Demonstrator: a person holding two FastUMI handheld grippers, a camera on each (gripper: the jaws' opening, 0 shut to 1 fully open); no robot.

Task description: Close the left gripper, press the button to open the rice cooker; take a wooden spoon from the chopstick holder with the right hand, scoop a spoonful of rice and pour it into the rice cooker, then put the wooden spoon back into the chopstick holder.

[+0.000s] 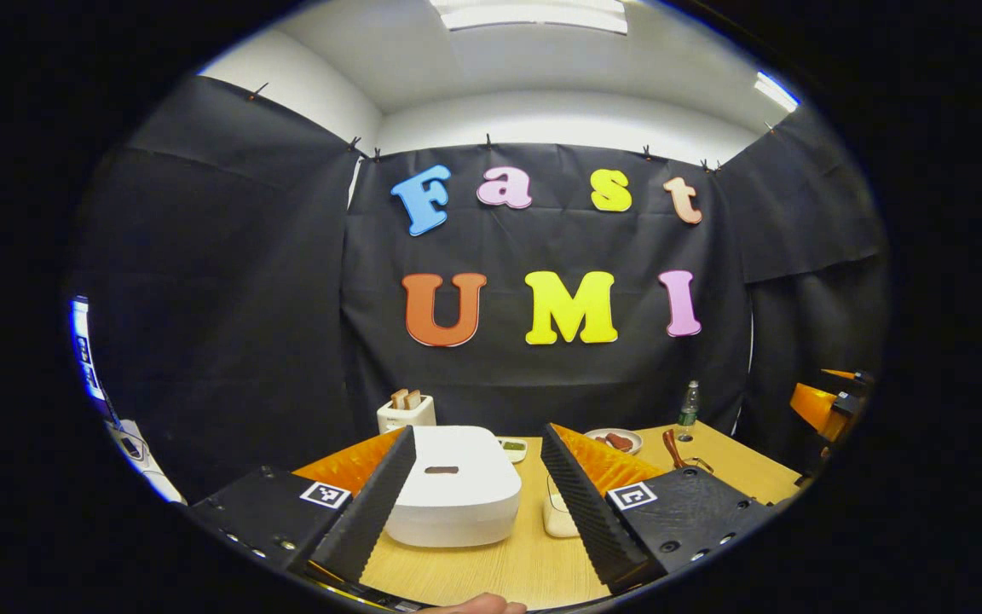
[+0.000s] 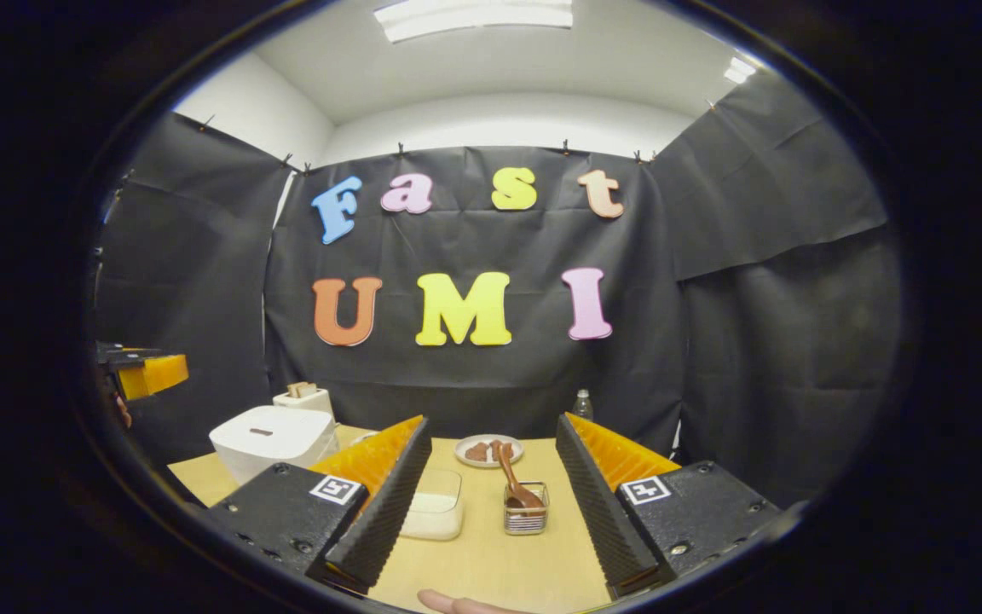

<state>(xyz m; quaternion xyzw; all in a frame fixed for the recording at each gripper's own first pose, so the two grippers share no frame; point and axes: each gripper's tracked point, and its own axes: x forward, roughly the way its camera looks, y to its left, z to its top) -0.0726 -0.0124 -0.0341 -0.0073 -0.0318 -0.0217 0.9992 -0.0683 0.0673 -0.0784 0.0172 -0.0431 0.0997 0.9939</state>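
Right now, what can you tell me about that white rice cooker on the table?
The rice cooker is a white, squarish box with rounded corners and a smooth, plastic-looking shell. Its lid is shut, with a small dark oblong button set in the top. It stands upright on the wooden table, seen between the fingers of the open left claw, which does not touch it. A white toaster stands behind it. In the right gripper view it sits at the table's left side.

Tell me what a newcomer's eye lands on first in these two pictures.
The white rice cooker, lid shut, sits on the wooden table framed between the open left gripper. Ahead of the open right gripper stands the chopstick holder with the wooden spoon in it.
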